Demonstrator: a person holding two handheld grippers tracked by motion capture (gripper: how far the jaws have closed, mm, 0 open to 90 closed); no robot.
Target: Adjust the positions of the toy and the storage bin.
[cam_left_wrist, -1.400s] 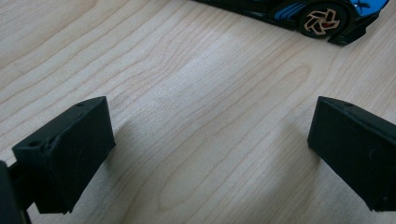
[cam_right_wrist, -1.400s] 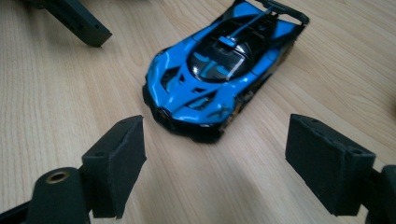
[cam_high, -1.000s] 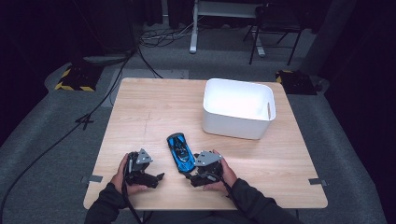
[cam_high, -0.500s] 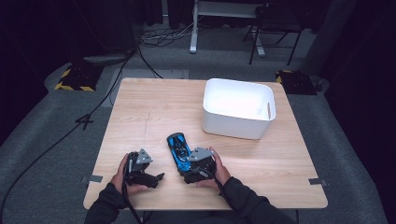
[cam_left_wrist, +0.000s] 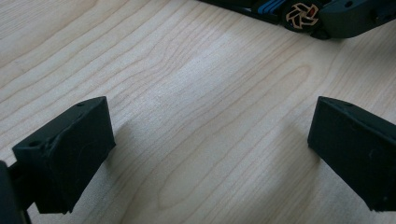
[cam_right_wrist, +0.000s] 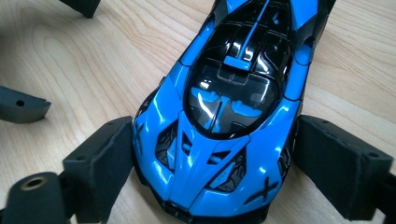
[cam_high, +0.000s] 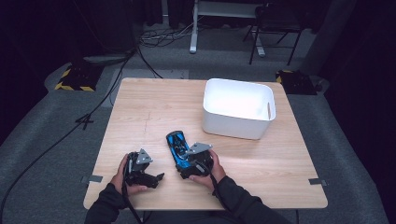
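A blue and black toy car (cam_high: 176,142) (cam_right_wrist: 233,116) lies on the wooden table (cam_high: 154,107), near the front. My right gripper (cam_high: 185,163) (cam_right_wrist: 215,158) straddles the car's near end. Its jaws have just been closing, and the pads (cam_right_wrist: 100,163) now sit against both sides of the car. My left gripper (cam_high: 156,178) (cam_left_wrist: 210,154) rests on the table to the left of the car, open, with bare wood between its jaws. One wheel of the car (cam_left_wrist: 301,14) shows at the top of the left gripper view.
A white plastic bin (cam_high: 238,123) stands at the back right of the table, with nothing visible inside it. Cables and a yellow-black striped block (cam_high: 74,79) lie on the grey floor beyond the table's left side.
My right hand has shifted left so that its gripper now sits over the near end of the car. The left gripper and the car have stayed put.
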